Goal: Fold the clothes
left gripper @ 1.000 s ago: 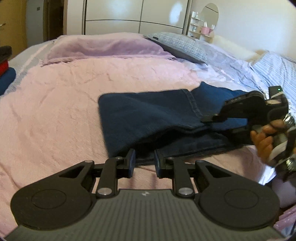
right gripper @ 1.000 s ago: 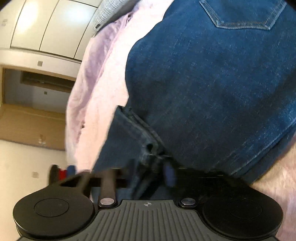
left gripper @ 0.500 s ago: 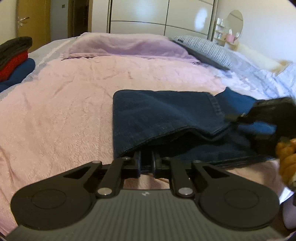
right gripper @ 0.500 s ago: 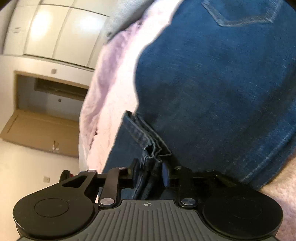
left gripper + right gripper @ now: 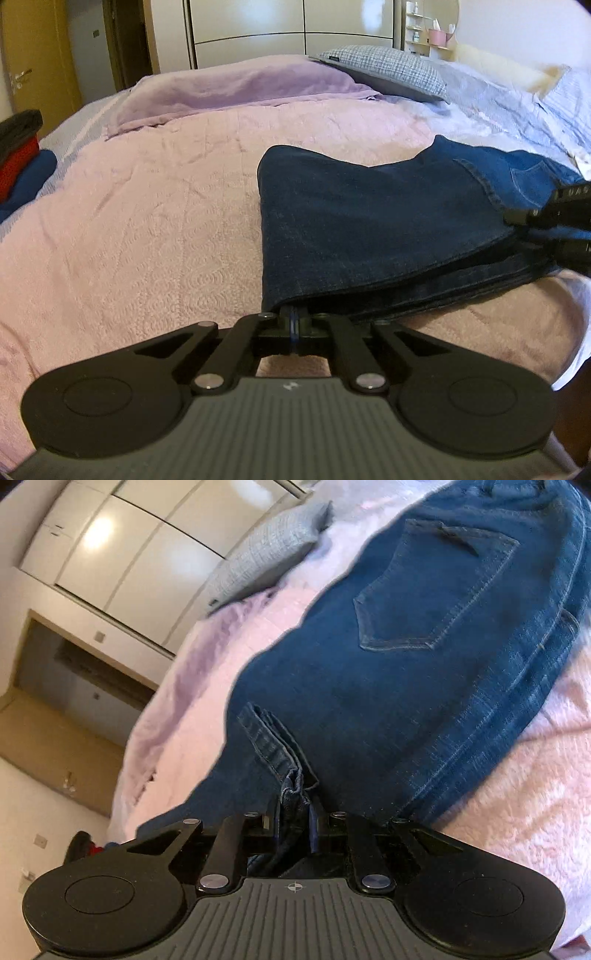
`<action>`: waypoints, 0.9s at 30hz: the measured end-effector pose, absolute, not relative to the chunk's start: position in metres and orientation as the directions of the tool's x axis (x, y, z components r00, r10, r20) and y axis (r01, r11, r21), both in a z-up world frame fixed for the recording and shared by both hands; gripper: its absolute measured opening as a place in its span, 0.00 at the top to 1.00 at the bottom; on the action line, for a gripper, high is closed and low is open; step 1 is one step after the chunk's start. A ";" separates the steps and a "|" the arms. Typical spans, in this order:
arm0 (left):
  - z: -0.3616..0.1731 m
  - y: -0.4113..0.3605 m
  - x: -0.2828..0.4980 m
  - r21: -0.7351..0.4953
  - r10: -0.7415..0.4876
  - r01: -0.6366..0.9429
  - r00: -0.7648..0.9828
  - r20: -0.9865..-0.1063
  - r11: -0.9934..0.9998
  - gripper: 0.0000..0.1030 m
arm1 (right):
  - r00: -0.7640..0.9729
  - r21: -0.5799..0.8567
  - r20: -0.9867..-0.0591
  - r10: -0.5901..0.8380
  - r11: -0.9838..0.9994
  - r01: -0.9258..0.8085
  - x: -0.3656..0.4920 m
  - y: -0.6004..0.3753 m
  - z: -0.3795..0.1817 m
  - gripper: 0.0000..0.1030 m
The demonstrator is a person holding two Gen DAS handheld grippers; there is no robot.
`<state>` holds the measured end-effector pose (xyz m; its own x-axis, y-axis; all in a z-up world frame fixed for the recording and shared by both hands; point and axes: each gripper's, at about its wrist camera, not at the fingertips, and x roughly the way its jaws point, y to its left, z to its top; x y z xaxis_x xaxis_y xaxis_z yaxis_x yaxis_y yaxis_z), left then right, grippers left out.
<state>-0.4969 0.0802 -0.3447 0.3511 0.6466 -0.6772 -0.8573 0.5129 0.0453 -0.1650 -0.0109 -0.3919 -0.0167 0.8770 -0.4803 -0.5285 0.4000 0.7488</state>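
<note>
Two grippers on folded jeans (image 5: 369, 221) on bed (image 5: 147, 221): left gripper (image 5: 294, 325) fingers together at near corner; right gripper (image 5: 295, 819) fingers clamped on hem.

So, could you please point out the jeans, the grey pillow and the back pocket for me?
jeans (image 5: 369, 221): left wrist view, folded leg panel.
grey pillow (image 5: 388, 70): left wrist view, top face.
back pocket (image 5: 424, 590): right wrist view, pocket centre.

Soft, even indoor light fills both views. Glare spots sit on the glossy wardrobe doors (image 5: 122, 550). The fisheye lenses bend the edges and darken the corners. The right wrist view's far background is slightly blurred; the left is sharp.
</note>
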 end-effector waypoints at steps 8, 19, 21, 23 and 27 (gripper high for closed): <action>-0.348 0.081 -0.493 0.046 0.637 -0.855 0.347 -0.689 0.516 0.97 | 0.028 0.651 -0.470 0.882 0.368 -0.664 -0.176 -0.013 -0.375 0.87; -0.328 0.073 -0.508 -0.028 0.523 -0.792 0.429 -0.737 0.610 0.93 | -0.004 0.622 -0.590 0.808 0.451 -0.641 -0.168 -0.003 -0.390 0.85; -0.309 0.071 -0.516 -0.082 0.514 -0.771 0.496 -0.700 0.632 0.93 | 0.032 0.582 -0.596 0.802 0.459 -0.671 -0.165 -0.003 -0.375 0.70; -0.295 0.080 -0.517 -0.094 0.540 -0.769 0.525 -0.658 0.633 0.93 | 0.136 0.490 -0.580 0.803 0.478 -0.729 -0.169 -0.004 -0.353 0.65; -0.286 0.114 -0.496 -0.053 0.612 -0.782 0.526 -0.591 0.621 0.93 | 0.128 0.424 -0.492 0.861 0.365 -0.829 -0.183 0.020 -0.329 0.65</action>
